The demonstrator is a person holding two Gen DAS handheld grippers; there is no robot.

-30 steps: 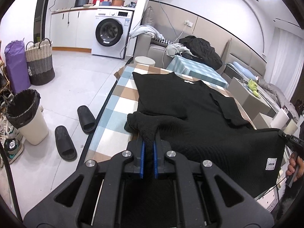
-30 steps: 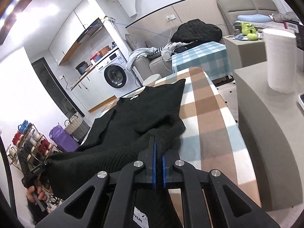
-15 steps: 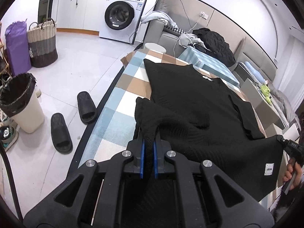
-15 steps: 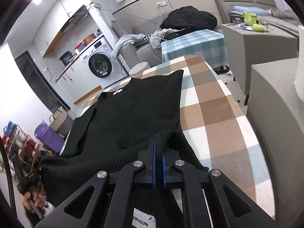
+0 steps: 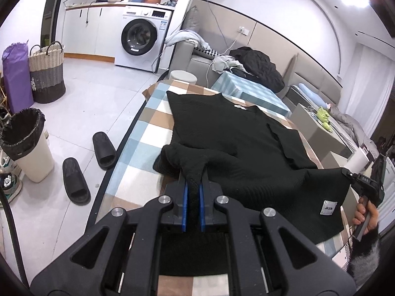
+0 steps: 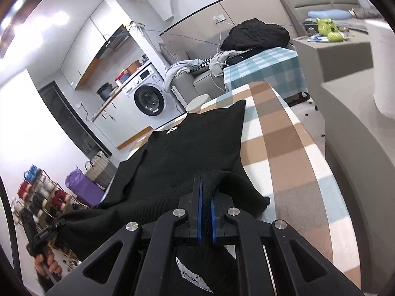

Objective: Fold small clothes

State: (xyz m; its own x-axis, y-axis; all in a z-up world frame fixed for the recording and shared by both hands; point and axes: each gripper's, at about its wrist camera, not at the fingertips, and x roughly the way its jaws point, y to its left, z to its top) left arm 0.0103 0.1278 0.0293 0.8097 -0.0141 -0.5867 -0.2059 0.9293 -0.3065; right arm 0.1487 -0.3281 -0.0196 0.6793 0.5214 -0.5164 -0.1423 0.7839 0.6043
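A black knit sweater (image 5: 232, 133) lies lengthwise on a table with a checked cloth (image 5: 145, 133), collar at the far end. My left gripper (image 5: 193, 185) is shut on the sweater's near left hem corner and holds it lifted. My right gripper (image 6: 207, 192) is shut on the near right hem corner of the sweater (image 6: 192, 148). The hem hangs stretched between the two grippers, with a white label (image 5: 329, 207) showing. The right gripper also shows in the left wrist view (image 5: 345, 172), the left gripper in the right wrist view (image 6: 60, 222).
A bin (image 5: 24, 143), two black slippers (image 5: 74, 180) and a woven basket (image 5: 47, 71) stand on the floor left of the table. A washing machine (image 5: 140, 42) and a sofa with clothes (image 5: 254, 64) are beyond. Grey cabinets (image 6: 345, 56) stand right of the table.
Both grippers, still holding the hem corners, have shifted over the table; the lifted hem bunches over the sweater's lower part. The views have tilted.
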